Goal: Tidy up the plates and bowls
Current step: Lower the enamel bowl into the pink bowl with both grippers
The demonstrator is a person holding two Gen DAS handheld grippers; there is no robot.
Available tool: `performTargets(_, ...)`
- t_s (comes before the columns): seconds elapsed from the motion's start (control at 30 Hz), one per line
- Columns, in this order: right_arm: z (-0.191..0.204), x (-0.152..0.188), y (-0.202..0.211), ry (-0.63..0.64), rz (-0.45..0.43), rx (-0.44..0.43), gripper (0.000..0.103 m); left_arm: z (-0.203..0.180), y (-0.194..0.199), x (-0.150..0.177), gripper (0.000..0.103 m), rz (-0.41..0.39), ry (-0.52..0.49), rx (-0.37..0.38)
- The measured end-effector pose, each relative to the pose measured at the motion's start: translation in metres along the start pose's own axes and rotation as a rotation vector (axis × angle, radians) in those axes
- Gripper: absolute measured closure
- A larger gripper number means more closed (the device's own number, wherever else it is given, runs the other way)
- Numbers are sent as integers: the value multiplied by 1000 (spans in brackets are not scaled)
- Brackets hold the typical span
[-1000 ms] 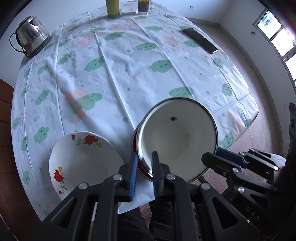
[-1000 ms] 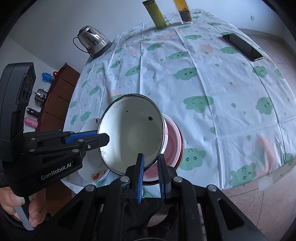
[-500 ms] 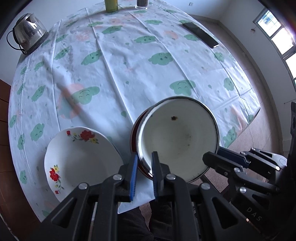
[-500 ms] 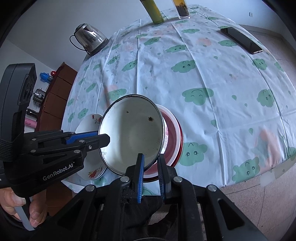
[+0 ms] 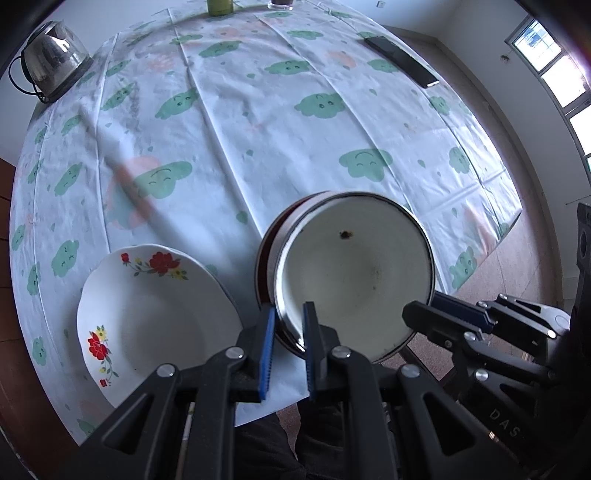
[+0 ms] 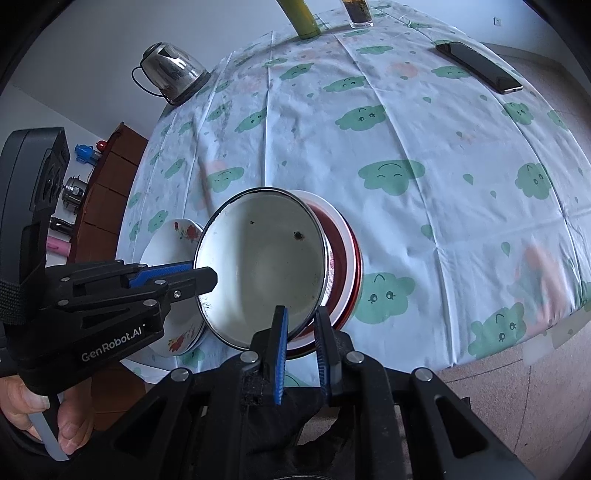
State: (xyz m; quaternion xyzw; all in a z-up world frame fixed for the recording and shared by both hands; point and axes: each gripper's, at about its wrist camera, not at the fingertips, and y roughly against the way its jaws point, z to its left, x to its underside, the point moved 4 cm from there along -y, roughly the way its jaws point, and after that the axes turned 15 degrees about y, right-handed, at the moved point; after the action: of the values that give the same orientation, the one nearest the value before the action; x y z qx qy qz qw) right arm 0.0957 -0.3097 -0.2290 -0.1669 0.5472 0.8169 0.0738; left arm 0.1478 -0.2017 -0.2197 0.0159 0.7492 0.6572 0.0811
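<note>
White enamel bowl [image 5: 354,273] w/ dark metal rim, small dark specks inside, tilted, held above a red-and-white plate [image 6: 345,266] near the counter's front edge. Both tongs grip its rim. Just beside, to the left, a white scalloped plate [image 5: 155,317] w/ red flower print lies flat on the counter.

Near table edge crowded: floral plate [image 5: 147,314] at near left, enamel bowl [image 5: 354,280] over red plate [image 6: 349,266] just beside it, only a narrow gap between. Middle of tablecloth [image 5: 258,129] bare, open passage. Far obstacles: kettle [image 5: 50,61] far left, phone [image 5: 402,66] far right, green bottle [image 6: 301,18] and glass [image 6: 358,13] at far edge.
</note>
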Motion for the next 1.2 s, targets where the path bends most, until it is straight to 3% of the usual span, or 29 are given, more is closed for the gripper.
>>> performTargets(1.2, 2, -2, -7, 53, 17, 22, 87, 4, -15, -1, 92, 30, 4, -9)
